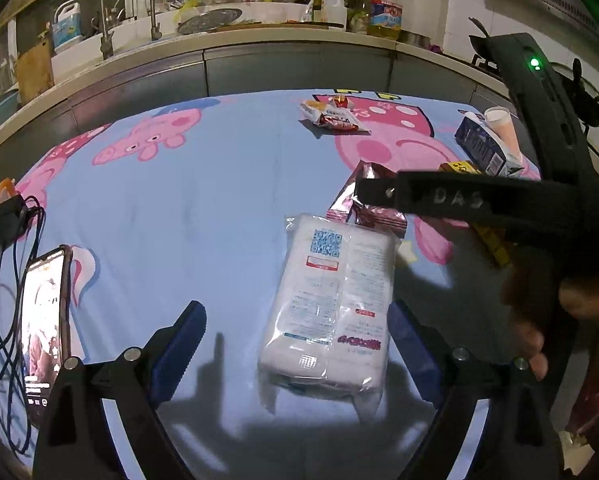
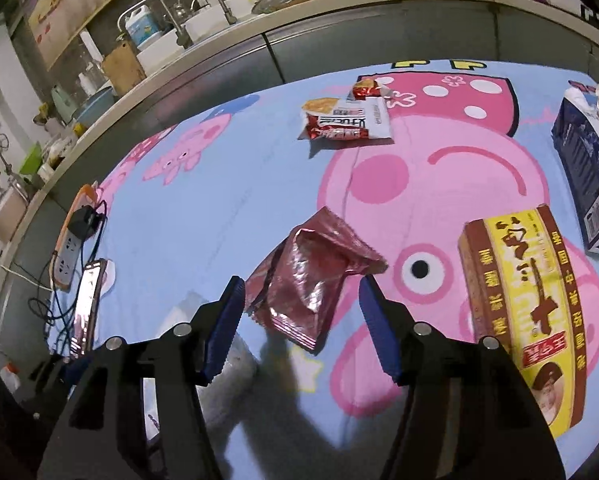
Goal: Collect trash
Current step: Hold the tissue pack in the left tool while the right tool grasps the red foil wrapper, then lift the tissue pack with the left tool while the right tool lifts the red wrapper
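A white plastic tissue pack [image 1: 331, 312] lies flat on the cartoon-print blue cloth [image 1: 179, 208]. It sits between the fingers of my left gripper [image 1: 295, 344], which is open; the pads do not press on it. A crumpled pink foil wrapper [image 2: 311, 276] lies just beyond the pack. My right gripper [image 2: 301, 300] is open around the wrapper, its blue pads apart from the foil on both sides. In the left wrist view one black finger [image 1: 439, 200] of the right gripper hangs over that pink wrapper [image 1: 375, 216]. Red and white snack wrappers [image 2: 343, 120] lie further back.
A yellow and red box [image 2: 527, 312] lies to the right, with a dark blue carton [image 2: 587, 176] and a cup [image 1: 499, 124] behind it. At the left edge are a lit phone [image 1: 45, 332], a power strip [image 2: 69, 248] and cables. A kitchen counter [image 1: 259, 40] runs behind.
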{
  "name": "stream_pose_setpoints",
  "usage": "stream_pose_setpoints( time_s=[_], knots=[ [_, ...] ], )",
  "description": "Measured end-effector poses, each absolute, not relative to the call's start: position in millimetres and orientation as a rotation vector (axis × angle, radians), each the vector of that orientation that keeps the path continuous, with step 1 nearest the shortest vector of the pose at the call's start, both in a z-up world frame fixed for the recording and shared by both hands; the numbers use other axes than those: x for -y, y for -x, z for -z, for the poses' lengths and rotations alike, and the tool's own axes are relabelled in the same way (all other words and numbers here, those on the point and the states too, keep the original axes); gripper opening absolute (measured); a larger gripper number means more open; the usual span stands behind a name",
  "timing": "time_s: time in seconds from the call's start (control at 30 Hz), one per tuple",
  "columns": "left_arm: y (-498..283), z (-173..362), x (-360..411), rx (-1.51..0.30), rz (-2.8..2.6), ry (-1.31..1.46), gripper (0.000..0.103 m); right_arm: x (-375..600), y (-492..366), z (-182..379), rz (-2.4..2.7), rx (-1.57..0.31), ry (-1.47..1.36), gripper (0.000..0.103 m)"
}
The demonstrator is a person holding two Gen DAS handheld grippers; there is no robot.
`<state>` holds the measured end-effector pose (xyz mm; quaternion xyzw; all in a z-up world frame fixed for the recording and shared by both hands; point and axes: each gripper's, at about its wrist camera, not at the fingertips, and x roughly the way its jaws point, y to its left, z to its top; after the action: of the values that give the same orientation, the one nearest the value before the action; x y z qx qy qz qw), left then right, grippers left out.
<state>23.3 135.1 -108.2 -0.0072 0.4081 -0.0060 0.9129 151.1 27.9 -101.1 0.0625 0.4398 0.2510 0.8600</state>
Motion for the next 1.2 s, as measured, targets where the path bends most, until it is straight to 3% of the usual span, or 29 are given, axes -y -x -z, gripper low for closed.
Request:
stream_pose_setpoints(
  time_s=[0.17, 0.23, 0.33, 0.73, 1.07, 1.2],
  knots=[
    [-23.6, 110.3, -137.0, -0.845, 0.006, 0.033, 0.093, -42.9, -151.0, 104.7, -0.5, -0.895, -0.047, 0.052],
    [-24.2, 110.8, -137.9, -0.844, 0.0, 0.041, 0.093, -46.6, -151.1, 105.5, -0.462, -0.874, 0.013, 0.028],
    [-25.4, 111.3, -138.7, -0.848, -0.006, 0.058, 0.092, -43.3, -148.9, 106.2, -0.452, -0.861, 0.034, 0.016],
    [-28.8, 111.8, -140.6, -0.873, -0.011, 0.09, 0.092, 15.5, -78.1, 75.2, -0.49, -0.707, 0.003, 0.015],
    [-33.8, 117.0, -135.6, -0.902, -0.016, 0.084, 0.092, 42.4, -36.1, 106.5, -0.514, -0.814, 0.073, 0.016],
    [-37.0, 122.5, -131.3, -0.924, -0.018, 0.079, 0.088, 42.8, -35.8, 116.0, -0.494, -0.836, 0.102, 0.03]
  ],
)
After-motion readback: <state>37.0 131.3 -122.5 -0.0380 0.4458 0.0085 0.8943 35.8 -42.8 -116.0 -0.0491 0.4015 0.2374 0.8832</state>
